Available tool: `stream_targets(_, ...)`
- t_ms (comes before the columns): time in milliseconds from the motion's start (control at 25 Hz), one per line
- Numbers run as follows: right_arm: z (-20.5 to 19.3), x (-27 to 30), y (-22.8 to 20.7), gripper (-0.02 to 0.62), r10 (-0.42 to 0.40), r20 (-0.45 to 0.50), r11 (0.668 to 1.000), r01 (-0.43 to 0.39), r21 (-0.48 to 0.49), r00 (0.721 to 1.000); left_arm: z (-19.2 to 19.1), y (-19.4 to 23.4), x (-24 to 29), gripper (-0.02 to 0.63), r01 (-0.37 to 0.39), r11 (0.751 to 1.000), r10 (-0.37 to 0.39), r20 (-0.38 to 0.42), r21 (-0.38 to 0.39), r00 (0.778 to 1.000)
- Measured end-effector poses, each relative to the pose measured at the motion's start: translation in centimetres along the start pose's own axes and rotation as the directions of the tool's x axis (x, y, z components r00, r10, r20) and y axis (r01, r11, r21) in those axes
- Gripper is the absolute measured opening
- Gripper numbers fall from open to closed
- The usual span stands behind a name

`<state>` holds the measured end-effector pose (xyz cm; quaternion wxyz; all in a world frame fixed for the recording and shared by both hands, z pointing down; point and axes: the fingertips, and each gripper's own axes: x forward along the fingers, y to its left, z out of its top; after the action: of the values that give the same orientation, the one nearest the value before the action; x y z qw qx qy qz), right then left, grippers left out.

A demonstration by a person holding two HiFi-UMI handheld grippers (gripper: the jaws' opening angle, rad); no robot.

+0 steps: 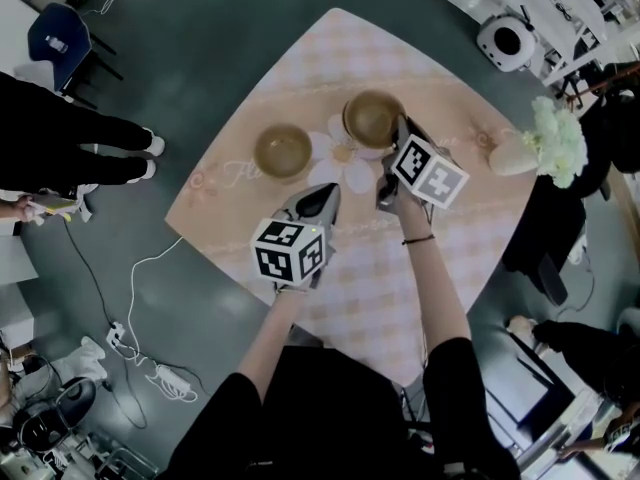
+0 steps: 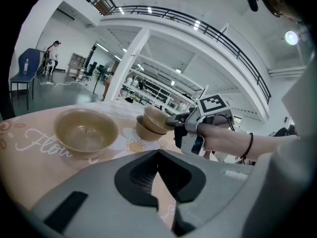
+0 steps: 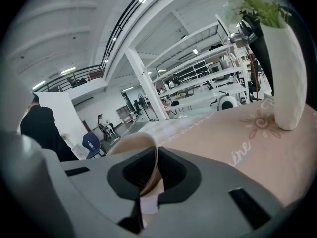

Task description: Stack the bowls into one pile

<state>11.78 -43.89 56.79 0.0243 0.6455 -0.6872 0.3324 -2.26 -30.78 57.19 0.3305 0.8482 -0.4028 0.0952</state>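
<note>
Three tan bowls are on the pink checked tablecloth (image 1: 440, 268). One bowl (image 1: 283, 151) (image 2: 86, 130) stands alone at the left. My right gripper (image 1: 397, 130) (image 3: 156, 152) is shut on the rim of a second bowl (image 1: 372, 116) (image 2: 158, 117) (image 3: 131, 145). It holds that bowl tilted just over the third bowl (image 2: 142, 132), partly inside it; whether they touch I cannot tell. In the left gripper view the right gripper (image 2: 171, 123) reaches in from the right. My left gripper (image 1: 322, 196) (image 2: 158, 155) hovers over the cloth nearer me, shut with nothing in it.
A white vase of pale flowers (image 1: 525, 151) (image 3: 287, 78) stands on the table's right corner. A person in black (image 1: 70, 143) stands on the floor at the left, near a blue chair (image 1: 58, 33). White cables (image 1: 140, 358) lie on the floor.
</note>
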Motion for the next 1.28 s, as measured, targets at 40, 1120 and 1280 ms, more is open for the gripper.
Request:
stream_targets(40, -0.2, 0.2, 0.0, 0.009, -0.003, -0.007, 1.000, 0.003, -0.013, 1.000, 0.0, 0.1, 0.1, -0.003, 0.000, 1.000, 0.000, -0.001, -0.001, 1.000)
stream_targets(1120, -1.3, 2.6, -0.4, 0.133, -0.022, -0.067, 0.985, 0.010, -0.170, 0.998, -0.6, 0.1, 1.2, -0.003, 0.005, 1.000, -0.005, -0.026, -0.014, 1.000)
stream_targets(1280, -2.3, 2.9, -0.9, 0.117, -0.047, -0.121, 0.988, 0.029, -0.151, 0.992, -0.6, 0.1, 0.9, -0.003, -0.002, 1.000, 0.001, -0.024, -0.017, 1.000)
